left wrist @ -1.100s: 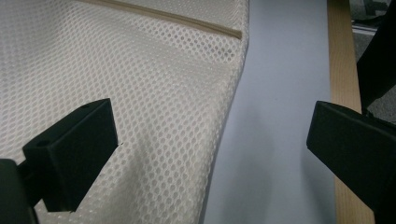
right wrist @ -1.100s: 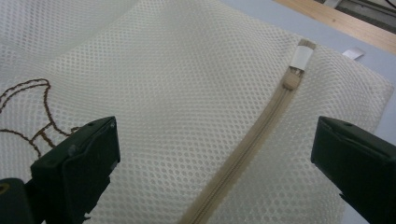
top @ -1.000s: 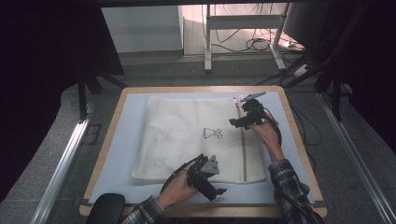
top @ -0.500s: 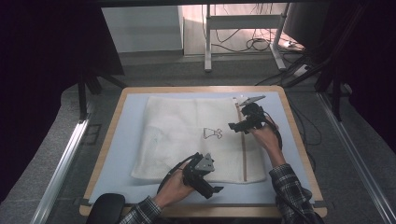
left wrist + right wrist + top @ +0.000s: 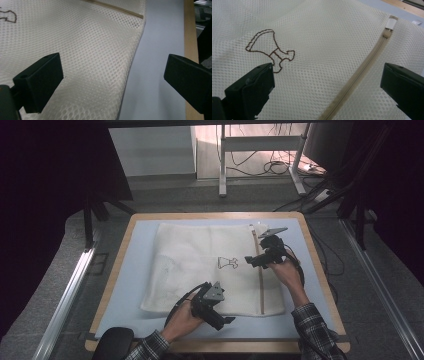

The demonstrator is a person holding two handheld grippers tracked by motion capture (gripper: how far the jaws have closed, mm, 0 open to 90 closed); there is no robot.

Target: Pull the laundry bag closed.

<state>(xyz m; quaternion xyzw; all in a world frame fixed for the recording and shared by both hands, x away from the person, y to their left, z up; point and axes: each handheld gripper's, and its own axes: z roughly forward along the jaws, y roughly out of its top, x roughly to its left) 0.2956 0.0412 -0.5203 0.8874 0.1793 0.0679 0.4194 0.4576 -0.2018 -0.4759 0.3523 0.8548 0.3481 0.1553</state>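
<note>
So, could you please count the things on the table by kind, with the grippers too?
Mesh laundry bag: 1
Grippers: 2, the left gripper and the right gripper, both open
Total: 3
</note>
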